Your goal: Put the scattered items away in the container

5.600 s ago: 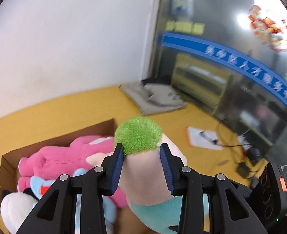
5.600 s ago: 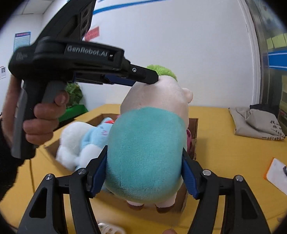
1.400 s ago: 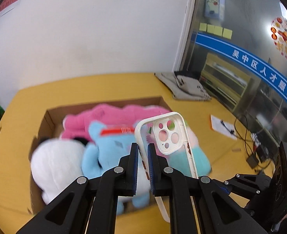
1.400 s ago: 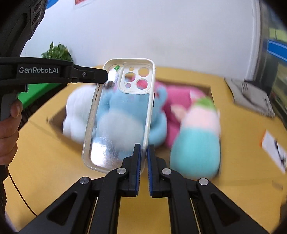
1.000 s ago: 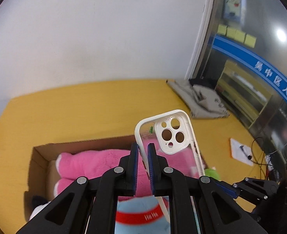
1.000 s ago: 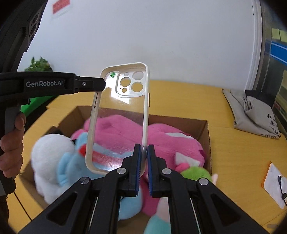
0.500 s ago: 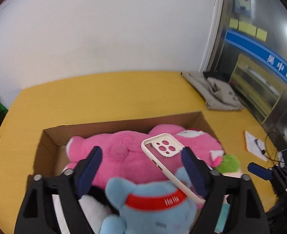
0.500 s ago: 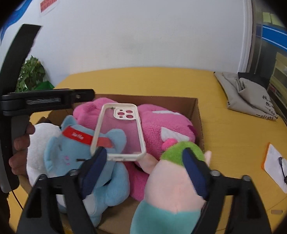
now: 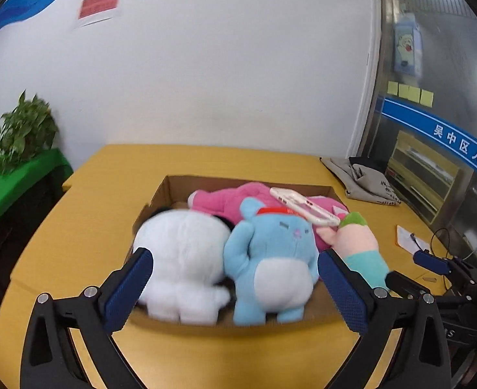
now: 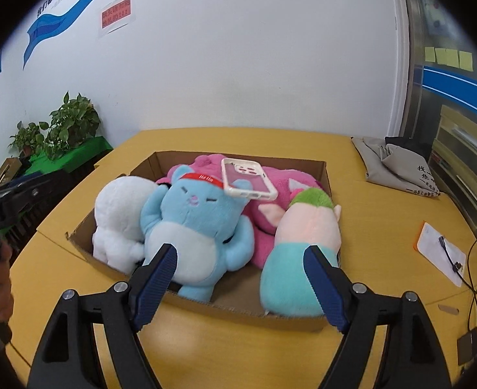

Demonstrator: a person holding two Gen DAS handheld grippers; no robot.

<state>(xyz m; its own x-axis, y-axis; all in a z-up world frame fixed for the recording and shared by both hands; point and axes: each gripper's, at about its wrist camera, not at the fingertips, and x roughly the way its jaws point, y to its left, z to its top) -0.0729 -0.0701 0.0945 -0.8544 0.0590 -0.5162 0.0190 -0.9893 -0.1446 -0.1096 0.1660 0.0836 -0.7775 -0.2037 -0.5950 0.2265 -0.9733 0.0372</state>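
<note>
A cardboard box (image 9: 238,181) (image 10: 238,157) on the yellow table holds a white plush (image 9: 180,253) (image 10: 118,214), a blue plush (image 9: 270,253) (image 10: 196,217), a pink plush (image 9: 228,197) (image 10: 280,181) and a green-haired plush (image 9: 358,240) (image 10: 303,227). A clear phone case (image 9: 303,209) (image 10: 248,180) lies loose on top of the blue and pink plushes. My left gripper (image 9: 234,256) hovers in front of the box, its jaws opening with nothing between them. My right gripper (image 10: 240,254) is open and holds nothing, near the box's front wall.
A grey cloth bag (image 10: 397,165) lies at the table's far right. A paper card with a cable (image 10: 439,253) and loose wires sit at the right edge. Potted plants (image 10: 69,123) stand on a green shelf to the left.
Both grippers let go of the phone case, which dropped onto the plushes in the box. Both then opened wide and drew back from the box, the left one more.
</note>
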